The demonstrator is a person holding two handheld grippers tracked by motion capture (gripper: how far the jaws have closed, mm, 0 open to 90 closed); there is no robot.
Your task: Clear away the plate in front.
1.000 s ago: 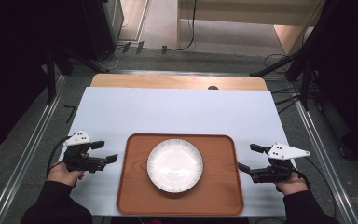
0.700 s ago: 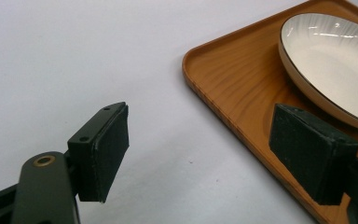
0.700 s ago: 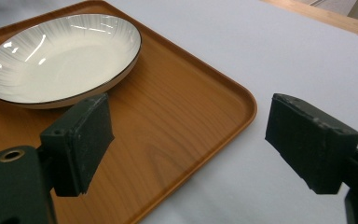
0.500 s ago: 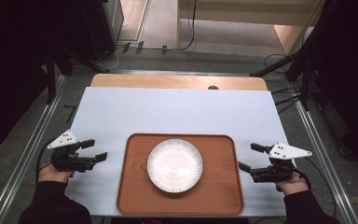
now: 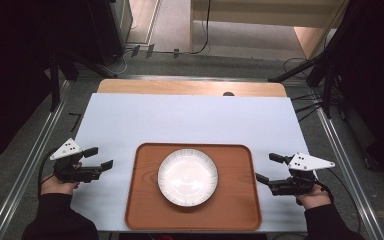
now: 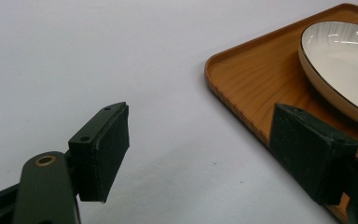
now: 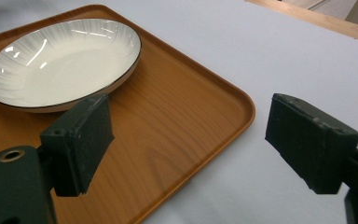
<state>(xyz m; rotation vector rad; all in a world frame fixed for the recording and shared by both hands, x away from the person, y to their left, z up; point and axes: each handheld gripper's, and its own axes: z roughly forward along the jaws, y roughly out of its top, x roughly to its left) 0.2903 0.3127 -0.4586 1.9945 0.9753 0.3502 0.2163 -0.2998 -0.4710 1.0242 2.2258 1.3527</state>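
A white ribbed plate (image 5: 188,176) with a dark rim lies in the middle of a brown wooden tray (image 5: 145,210) near the table's front edge. My left gripper (image 5: 99,158) is open over the bare white tabletop, left of the tray and apart from it. In the left gripper view the tray's corner (image 6: 242,84) and the plate (image 6: 345,60) lie ahead to the right. At the tray's right edge my right gripper (image 5: 268,167) also stands open, empty. From the right gripper view, the plate (image 7: 60,60) and tray (image 7: 177,121) sit ahead to the left.
The white tabletop (image 5: 190,117) stretches bare behind the tray, ending in a wooden strip (image 5: 190,88) at the far edge. Metal rails (image 5: 35,150) run along both sides of the table, with cables on the floor beyond.
My left gripper has drawn back to the left, away from the tray's left edge. The right gripper, tray and plate have stayed put.
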